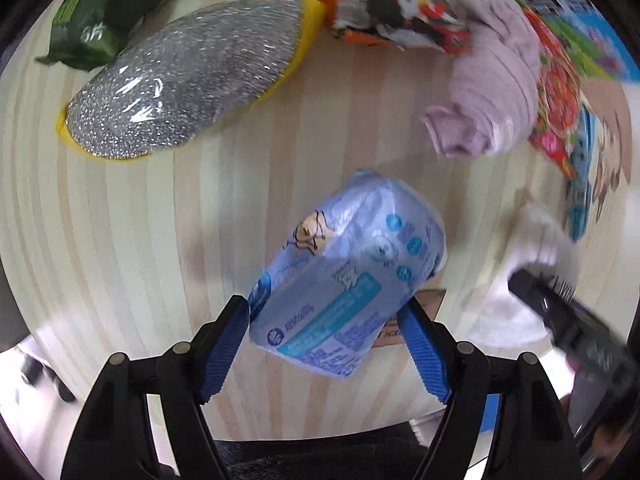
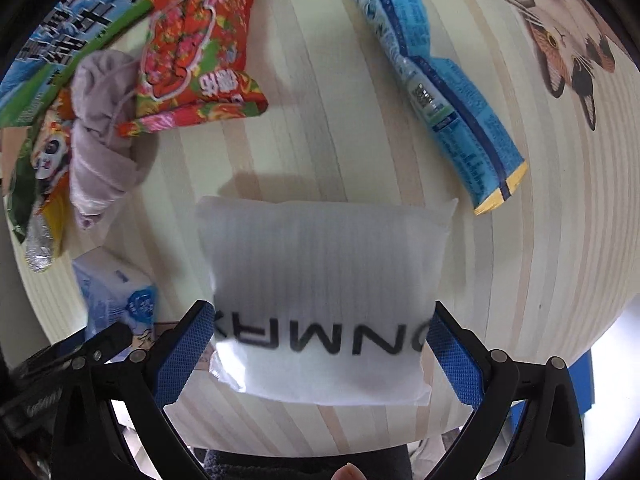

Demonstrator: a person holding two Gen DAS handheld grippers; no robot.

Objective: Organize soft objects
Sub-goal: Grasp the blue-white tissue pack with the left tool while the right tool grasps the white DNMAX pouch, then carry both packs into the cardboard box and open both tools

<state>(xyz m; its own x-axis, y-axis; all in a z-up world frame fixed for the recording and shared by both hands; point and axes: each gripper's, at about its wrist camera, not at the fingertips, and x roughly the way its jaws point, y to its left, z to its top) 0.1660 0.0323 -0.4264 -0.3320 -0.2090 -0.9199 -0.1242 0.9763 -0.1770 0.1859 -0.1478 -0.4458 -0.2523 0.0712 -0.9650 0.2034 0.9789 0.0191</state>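
My left gripper (image 1: 324, 320) is shut on a light blue tissue pack (image 1: 348, 276) and holds it above the wooden table (image 1: 240, 208). My right gripper (image 2: 322, 336) is shut on a white foam pouch with black letters (image 2: 324, 292); its blue pads press both sides. The tissue pack also shows at the left of the right wrist view (image 2: 116, 292). A rolled lilac sock (image 1: 496, 76) lies at the upper right of the left wrist view, and also in the right wrist view (image 2: 100, 136).
A silver scouring pad on yellow backing (image 1: 188, 76), a green packet (image 1: 96, 16) and an orange snack bag (image 1: 372, 4) lie at the far side. A red floral packet (image 2: 200, 52) and a blue wrapper (image 2: 436, 80) lie beyond the pouch. A cat picture (image 2: 560, 40) is at the right.
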